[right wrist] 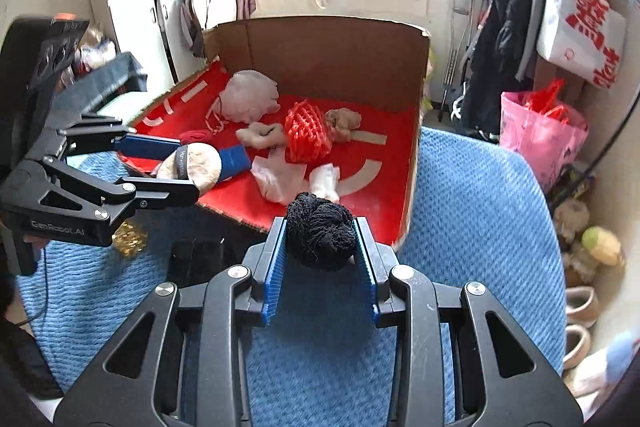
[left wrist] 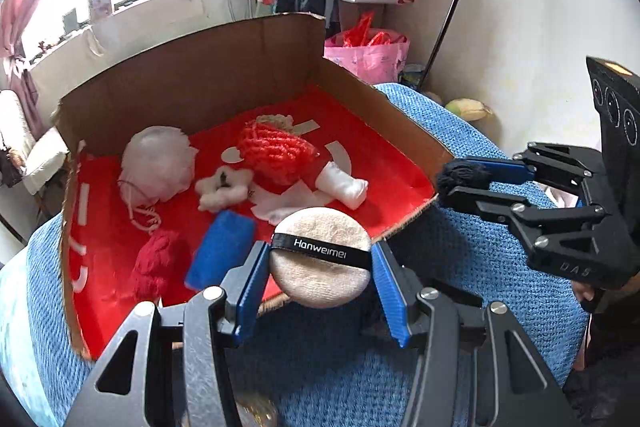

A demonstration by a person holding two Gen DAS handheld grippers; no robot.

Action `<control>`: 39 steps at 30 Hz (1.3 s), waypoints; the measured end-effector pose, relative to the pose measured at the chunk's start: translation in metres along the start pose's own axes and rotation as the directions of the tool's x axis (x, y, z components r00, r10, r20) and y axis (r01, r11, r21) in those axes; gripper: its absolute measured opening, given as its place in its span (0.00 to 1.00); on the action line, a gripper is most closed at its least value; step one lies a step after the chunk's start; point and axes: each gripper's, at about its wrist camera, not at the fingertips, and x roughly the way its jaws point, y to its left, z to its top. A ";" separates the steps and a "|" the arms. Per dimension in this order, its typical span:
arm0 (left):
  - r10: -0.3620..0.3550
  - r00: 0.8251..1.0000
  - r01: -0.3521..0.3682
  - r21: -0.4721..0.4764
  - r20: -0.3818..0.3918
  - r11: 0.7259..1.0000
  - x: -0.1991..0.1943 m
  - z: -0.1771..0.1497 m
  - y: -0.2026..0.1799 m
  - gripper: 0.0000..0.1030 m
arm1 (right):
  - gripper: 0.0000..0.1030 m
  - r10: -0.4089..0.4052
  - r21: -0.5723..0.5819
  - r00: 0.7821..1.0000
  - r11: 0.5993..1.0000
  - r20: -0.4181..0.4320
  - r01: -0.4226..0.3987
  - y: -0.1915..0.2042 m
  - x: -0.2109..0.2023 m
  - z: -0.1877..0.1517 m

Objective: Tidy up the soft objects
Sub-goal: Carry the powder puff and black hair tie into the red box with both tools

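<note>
Puff (left wrist: pixel 320 257) clamped in left hand-held gripper (left wrist: pixel 318 267) over box (left wrist: pixel 192 75) front edge. Black yarn (right wrist: pixel 320 237) pinched in right hand-held gripper (right wrist: pixel 322 247), near box's front-right corner.

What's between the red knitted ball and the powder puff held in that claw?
In the left wrist view, a white sock-like roll and white cloth lie between the red knitted ball and the powder puff.
</note>
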 end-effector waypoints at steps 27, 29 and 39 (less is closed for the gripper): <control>-0.184 0.964 0.207 0.110 -0.189 0.972 0.075 0.049 0.023 0.53 | 0.30 -0.095 -0.339 0.897 0.939 -0.432 -0.064 0.013 0.100 0.061; -0.188 0.963 0.210 0.096 -0.192 0.973 0.076 0.050 0.026 0.53 | 0.30 -0.099 -0.346 0.893 0.936 -0.438 -0.066 0.013 0.102 0.061; -0.200 0.961 0.206 0.012 -0.191 0.978 0.074 0.066 0.046 0.53 | 0.30 -0.117 -0.354 0.897 0.934 -0.427 -0.047 0.010 0.107 0.070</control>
